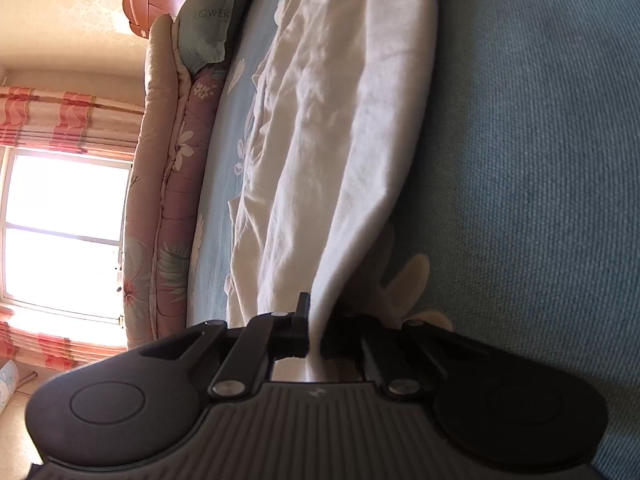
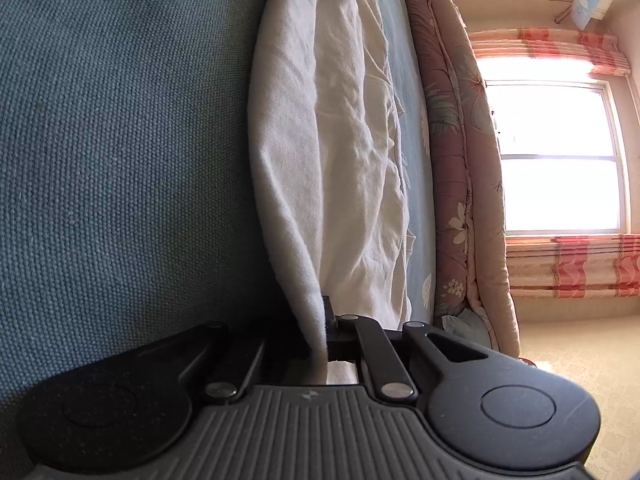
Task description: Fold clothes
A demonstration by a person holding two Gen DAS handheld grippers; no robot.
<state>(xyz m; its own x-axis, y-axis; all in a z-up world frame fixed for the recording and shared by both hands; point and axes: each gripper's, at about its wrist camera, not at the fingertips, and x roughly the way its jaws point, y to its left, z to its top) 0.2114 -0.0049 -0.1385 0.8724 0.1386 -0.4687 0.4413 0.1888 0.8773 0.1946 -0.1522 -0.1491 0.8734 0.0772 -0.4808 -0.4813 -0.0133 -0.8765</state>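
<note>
both grippers have the white garment (image 1: 340, 128) pinched along one edge, so the step in hand looks like the start of a fold: the edge is gripped at two corners and ready to be carried over; the garment lies stretched on the blue bed (image 1: 540, 160), with a folded quilt (image 1: 168, 200) beyond it toward the window (image 1: 64, 232); the left gripper (image 1: 314, 332) has its fingers closed tight on the cloth, which runs up out of them in a taut ridge; the right gripper (image 2: 325, 328) is likewise shut on the cloth, a thin fold caught between its fingers; the far end of each view shows the other gripper's dark tip at the same edge; the next move, i judge, calls for lifting both hands together and level, keeping the edge taut, then laying it over the rest of the garment so the edges meet without dragging the lower layer.
</note>
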